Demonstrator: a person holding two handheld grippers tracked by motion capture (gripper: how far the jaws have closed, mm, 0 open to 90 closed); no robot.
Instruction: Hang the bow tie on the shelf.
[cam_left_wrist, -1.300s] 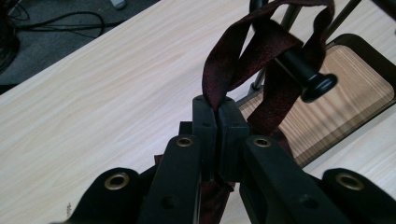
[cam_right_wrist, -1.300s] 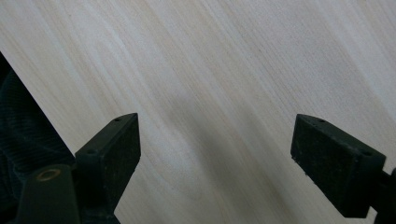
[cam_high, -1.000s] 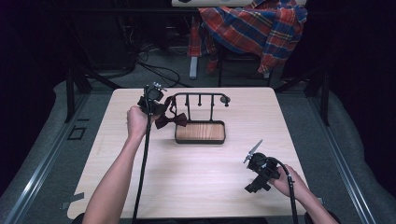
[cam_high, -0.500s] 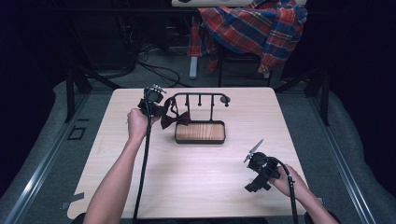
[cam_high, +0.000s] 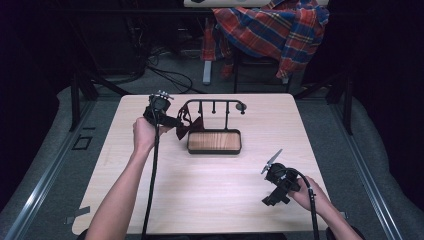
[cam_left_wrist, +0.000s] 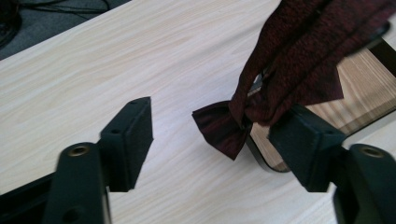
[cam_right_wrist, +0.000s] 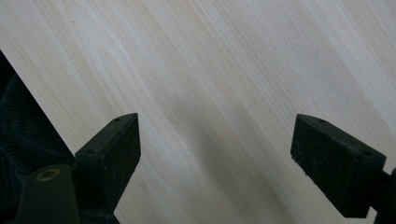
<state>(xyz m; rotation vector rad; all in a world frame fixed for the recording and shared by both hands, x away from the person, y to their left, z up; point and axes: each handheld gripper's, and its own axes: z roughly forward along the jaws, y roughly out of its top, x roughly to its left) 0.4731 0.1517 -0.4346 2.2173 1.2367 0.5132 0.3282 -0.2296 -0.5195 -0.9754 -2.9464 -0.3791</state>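
Note:
A dark red bow tie (cam_high: 187, 123) hangs from the left end of a black metal rack (cam_high: 215, 102) that stands on a wooden base (cam_high: 214, 142). My left gripper (cam_high: 173, 121) is beside it, open. In the left gripper view the bow tie (cam_left_wrist: 285, 65) dangles between the jaws of the left gripper (cam_left_wrist: 219, 112), close against the right-hand one, with the wooden base (cam_left_wrist: 364, 84) behind. My right gripper (cam_high: 270, 199) is held low over the table's front right, open. In the right gripper view, nothing but bare wood lies between the jaws of the right gripper (cam_right_wrist: 215, 135).
The light wooden table (cam_high: 210, 200) has bare surface in front of the rack. A plaid shirt (cam_high: 270, 25) is draped over a chair beyond the far edge. Cables lie on the floor at the back, and dark carpet (cam_right_wrist: 23, 130) is beyond the table edge.
The left hand has eased very slightly to the left beside the bow tie. The right gripper has not moved.

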